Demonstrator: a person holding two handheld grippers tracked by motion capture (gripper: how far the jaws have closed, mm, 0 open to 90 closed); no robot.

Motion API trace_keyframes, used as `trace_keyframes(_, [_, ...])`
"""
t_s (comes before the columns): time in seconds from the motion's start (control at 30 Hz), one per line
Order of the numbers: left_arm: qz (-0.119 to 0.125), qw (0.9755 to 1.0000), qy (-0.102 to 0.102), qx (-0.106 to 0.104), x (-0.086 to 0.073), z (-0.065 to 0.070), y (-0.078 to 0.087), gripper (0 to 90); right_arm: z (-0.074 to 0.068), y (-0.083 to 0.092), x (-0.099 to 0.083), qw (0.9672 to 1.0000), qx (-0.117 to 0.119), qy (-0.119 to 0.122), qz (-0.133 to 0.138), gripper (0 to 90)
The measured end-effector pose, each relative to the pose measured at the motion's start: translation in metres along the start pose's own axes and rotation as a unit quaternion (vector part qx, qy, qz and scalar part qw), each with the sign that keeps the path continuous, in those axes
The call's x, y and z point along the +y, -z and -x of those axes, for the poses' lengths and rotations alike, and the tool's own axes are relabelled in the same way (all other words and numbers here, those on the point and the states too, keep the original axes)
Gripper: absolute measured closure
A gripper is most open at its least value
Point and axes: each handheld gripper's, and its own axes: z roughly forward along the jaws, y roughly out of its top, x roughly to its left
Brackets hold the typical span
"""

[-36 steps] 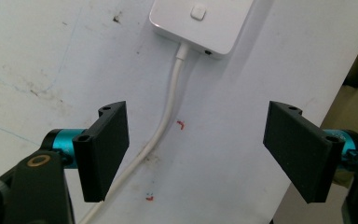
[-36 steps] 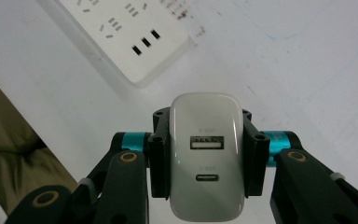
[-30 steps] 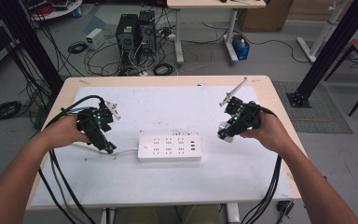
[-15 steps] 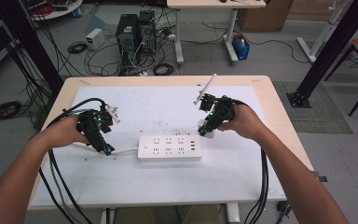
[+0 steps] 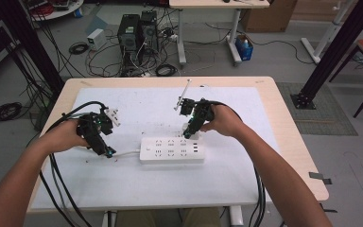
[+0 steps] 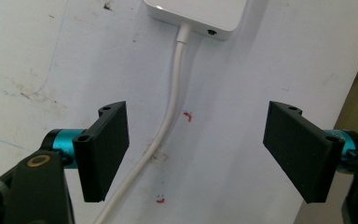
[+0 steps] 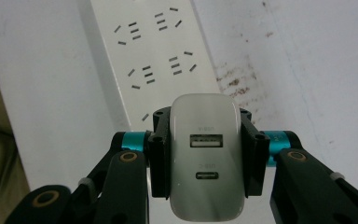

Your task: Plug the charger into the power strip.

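A white power strip [image 5: 171, 150] lies flat in the middle of the white table cover, its sockets facing up [image 7: 151, 51]. My right gripper [image 5: 189, 133] is shut on a white USB charger [image 7: 206, 156], held just above the strip's right end; its two ports face the camera. My left gripper [image 5: 108, 152] hovers at the strip's left end with its jaws open wide. The strip's white cable [image 6: 168, 116] runs between those jaws without touching the pads [image 6: 106, 149].
The table cover [image 5: 137, 189] is stained, with small red marks [image 6: 188, 116] near the cable. Black cables trail from both grippers over the front edge. Beyond the table stand computer towers [image 5: 138, 33] and loose wiring on the floor.
My right gripper has carried the charger leftward and lower, from the table's right side to just above the strip's right end. The left gripper has stayed put.
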Motion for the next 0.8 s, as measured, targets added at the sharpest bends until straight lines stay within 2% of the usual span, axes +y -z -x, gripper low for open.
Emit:
trace_keyframes(0.23, [0.002,1.0000,0.007,-0.001,-0.005,-0.001,-0.003,22.6,0.001,-0.013,0.007,0.9996,0.007,0.024,0.011,62.1])
trace_keyframes(0.27, [0.004,0.9999,0.010,-0.001,-0.006,-0.001,-0.004,22.6,0.001,-0.019,0.009,0.9992,0.006,0.038,0.010,62.1])
trace_keyframes(0.4, [0.007,0.9998,0.018,-0.003,-0.010,-0.001,-0.005,22.6,0.001,-0.028,0.009,0.9981,0.009,0.056,0.021,62.1])
trace_keyframes(0.5, [0.008,0.9997,0.022,-0.001,-0.013,-0.001,-0.005,22.6,0.001,-0.032,0.009,0.9973,0.014,0.065,0.031,62.1])
trace_keyframes(0.63, [0.009,0.9996,0.025,-0.004,-0.016,-0.001,-0.006,22.6,0.001,-0.037,0.010,0.9968,0.020,0.069,0.033,62.1])
trace_keyframes(0.67, [0.009,0.9996,0.027,-0.004,-0.016,-0.001,-0.007,22.6,0.000,-0.040,0.009,0.9963,0.022,0.077,0.031,62.1])
trace_keyframes(0.8, [0.010,0.9994,0.034,-0.004,-0.019,0.000,-0.007,22.6,0.001,-0.045,0.006,0.9957,0.019,0.086,0.029,62.1])
